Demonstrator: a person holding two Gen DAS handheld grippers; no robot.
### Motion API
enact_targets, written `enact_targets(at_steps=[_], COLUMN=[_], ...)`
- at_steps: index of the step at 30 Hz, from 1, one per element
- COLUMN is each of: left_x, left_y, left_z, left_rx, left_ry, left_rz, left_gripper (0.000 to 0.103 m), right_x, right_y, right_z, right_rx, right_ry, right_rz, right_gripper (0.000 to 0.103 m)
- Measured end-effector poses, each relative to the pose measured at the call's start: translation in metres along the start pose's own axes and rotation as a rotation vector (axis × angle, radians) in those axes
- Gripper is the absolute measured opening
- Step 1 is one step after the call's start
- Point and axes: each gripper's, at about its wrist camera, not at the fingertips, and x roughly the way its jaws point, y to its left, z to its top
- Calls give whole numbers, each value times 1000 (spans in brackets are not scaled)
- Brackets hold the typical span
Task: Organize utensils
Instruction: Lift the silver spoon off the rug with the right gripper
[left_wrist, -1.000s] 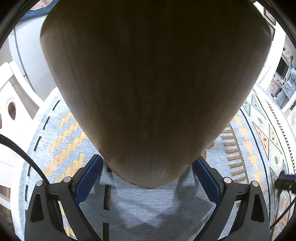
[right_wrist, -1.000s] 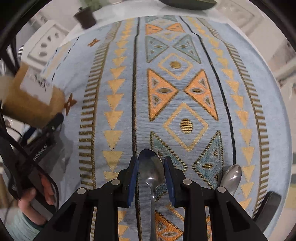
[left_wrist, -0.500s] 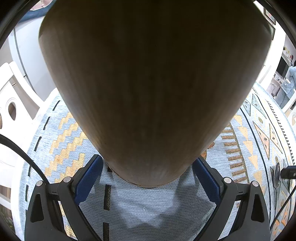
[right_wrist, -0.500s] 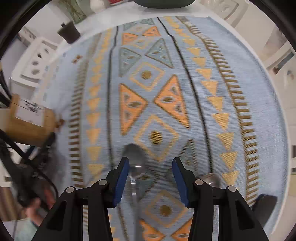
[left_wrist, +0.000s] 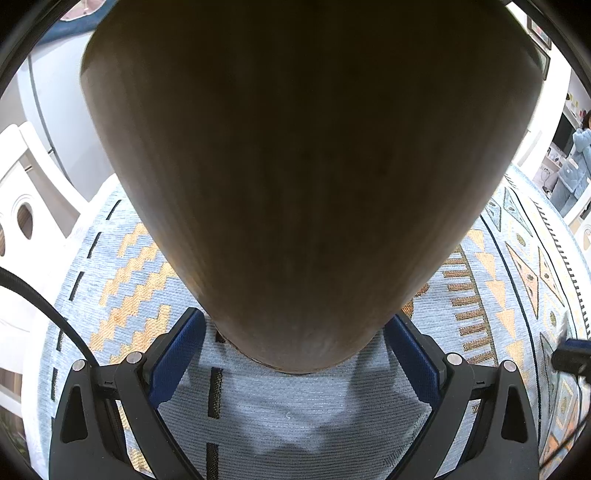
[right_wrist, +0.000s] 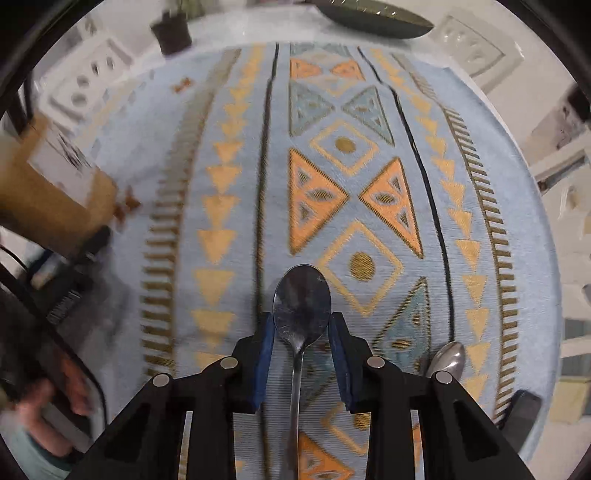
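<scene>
Right gripper (right_wrist: 301, 354), its jaws just closed onto a spoon (right_wrist: 301, 302) at the bowl's base over the cloth (right_wrist: 369, 177), is shown at pickup; transfer is judged next to the holder (left_wrist: 295, 177) gripped by the left gripper (left_wrist: 295, 354).

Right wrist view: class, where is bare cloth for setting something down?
Free: the middle of the cloth, from the spoon up to the dark dish, and the right stripe above the second spoon. Crowded: the left edge by the wooden holder.
</scene>
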Motion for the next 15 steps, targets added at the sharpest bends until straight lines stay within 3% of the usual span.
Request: enact_targets(at_steps=[5,12,13,15], left_x=[1,1,1,1], left_y=[0,-1,-1,-1], left_z=[0,0,0,0], left_rx=[2,4,4,4], left_ry=[1,2,2,2], left_rz=[3,5,5,4], left_gripper=[98,98,98,98], right_x=[-33,-81,-90,-103], right_y=[-24,-32,-35,-32], right_z=[-2,-10,-12,-10], right_rx=[73,93,91,89], right_ry=[-93,-219,-235,-267], right_rz=[181,286,299,328], right_gripper=[29,28,18,13])
